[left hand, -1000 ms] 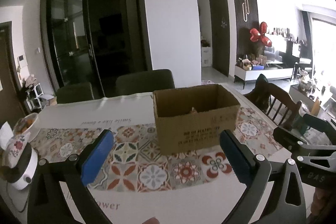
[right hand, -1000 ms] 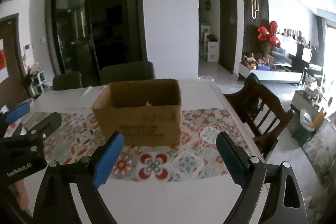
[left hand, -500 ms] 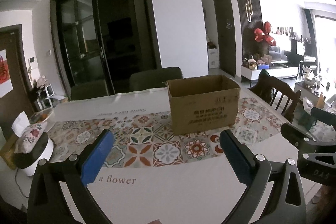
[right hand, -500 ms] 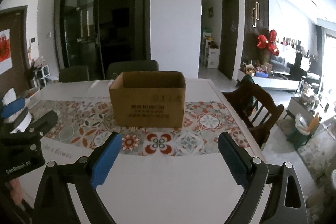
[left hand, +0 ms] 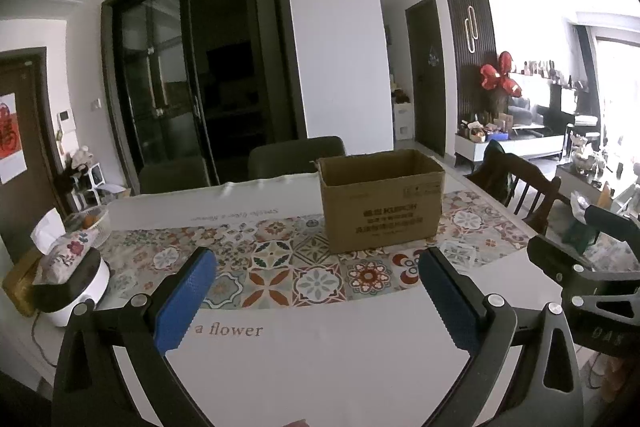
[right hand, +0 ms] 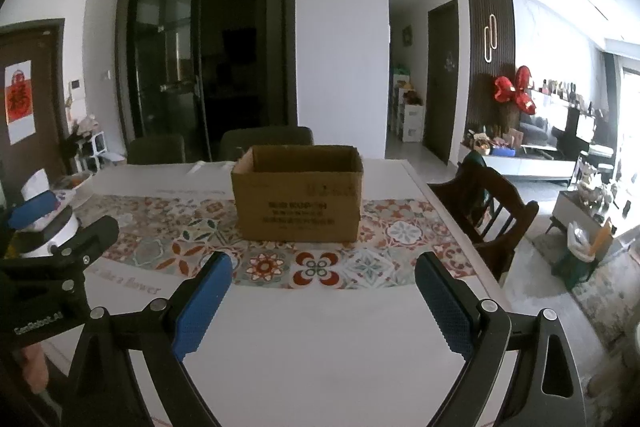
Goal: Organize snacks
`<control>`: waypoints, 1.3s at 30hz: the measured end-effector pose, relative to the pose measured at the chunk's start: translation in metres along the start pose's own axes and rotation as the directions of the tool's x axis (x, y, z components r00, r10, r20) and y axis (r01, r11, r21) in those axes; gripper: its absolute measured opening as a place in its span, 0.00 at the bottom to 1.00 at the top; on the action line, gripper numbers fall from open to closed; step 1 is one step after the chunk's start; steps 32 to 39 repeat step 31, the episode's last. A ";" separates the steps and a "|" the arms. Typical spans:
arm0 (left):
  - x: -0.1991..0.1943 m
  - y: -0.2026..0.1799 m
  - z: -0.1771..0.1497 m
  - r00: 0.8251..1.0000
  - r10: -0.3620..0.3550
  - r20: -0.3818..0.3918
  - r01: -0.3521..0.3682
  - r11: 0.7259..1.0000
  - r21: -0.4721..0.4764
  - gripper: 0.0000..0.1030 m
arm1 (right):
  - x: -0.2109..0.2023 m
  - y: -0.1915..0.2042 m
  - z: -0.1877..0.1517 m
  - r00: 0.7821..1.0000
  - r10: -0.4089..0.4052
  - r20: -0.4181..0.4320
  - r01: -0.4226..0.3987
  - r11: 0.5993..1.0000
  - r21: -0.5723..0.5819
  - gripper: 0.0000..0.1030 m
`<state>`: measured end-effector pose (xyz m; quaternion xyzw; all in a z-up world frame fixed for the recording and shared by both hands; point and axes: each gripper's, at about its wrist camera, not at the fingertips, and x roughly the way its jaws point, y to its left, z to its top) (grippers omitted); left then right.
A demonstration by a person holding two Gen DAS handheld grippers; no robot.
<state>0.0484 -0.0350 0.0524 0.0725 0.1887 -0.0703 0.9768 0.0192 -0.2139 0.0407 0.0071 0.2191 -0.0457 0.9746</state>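
An open brown cardboard box (left hand: 382,201) (right hand: 298,201) stands on the patterned table runner (left hand: 280,259), past both grippers. Its inside is hidden from this low angle, and no loose snacks show on the table. My left gripper (left hand: 316,263) is open over the white near part of the table, with nothing between its blue pads (left hand: 184,301). My right gripper (right hand: 322,267) is open too and holds nothing; its blue pads (right hand: 444,307) stand wide apart. Each gripper shows at the edge of the other's view.
At the table's left end are a white appliance (left hand: 72,283) with a floral tissue pouch (left hand: 60,257) on it and a bowl of fruit (left hand: 90,221). Dark chairs (left hand: 296,155) stand behind the table, a wooden chair (right hand: 488,215) at its right.
Both grippers have drawn back and dropped away from the box, so it looks smaller and its inside has gone out of sight. Both stayed open.
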 end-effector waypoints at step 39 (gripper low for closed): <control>-0.027 0.002 -0.001 0.999 0.001 0.048 -0.001 1.000 0.004 1.00 | -0.026 0.004 0.001 0.999 0.002 0.037 -0.001 1.000 -0.014 0.91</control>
